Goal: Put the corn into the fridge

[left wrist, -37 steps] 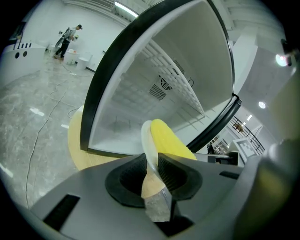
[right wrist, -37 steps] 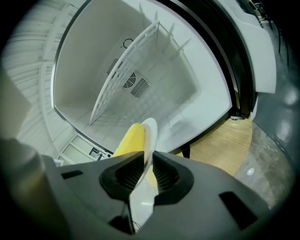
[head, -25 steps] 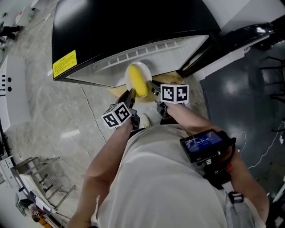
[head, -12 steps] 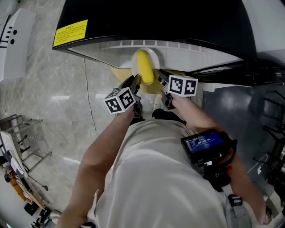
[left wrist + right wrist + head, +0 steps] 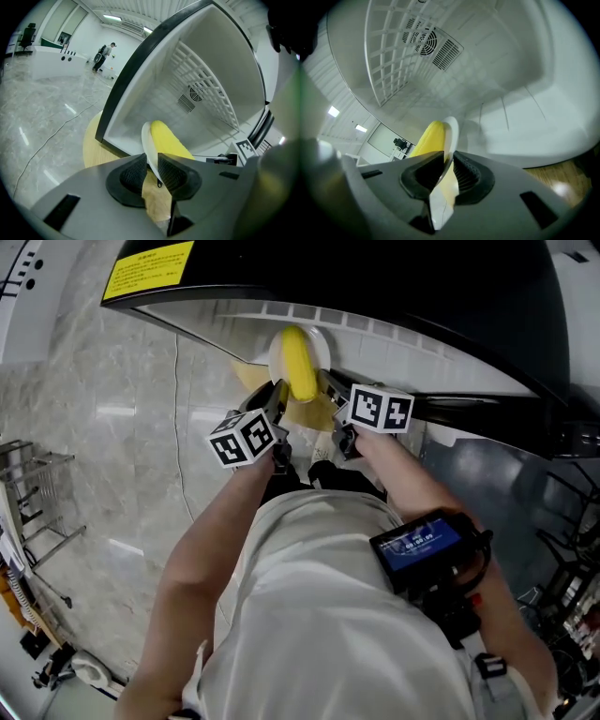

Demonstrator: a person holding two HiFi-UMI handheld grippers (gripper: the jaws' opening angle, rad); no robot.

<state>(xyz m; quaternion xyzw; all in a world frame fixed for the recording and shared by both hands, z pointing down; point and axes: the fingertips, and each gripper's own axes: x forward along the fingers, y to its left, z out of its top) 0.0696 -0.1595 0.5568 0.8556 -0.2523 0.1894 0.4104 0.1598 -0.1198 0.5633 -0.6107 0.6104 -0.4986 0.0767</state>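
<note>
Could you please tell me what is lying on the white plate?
One yellow corn cob lies on the plate; the plate's surface beneath it is hidden.

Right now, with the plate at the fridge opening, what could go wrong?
1. The corn lies loose on the plate, which is pinched only at its rim by the left gripper and right gripper; a tilt could roll it off.
2. The plate is close to the fridge front edge and may knock it going in.
</note>
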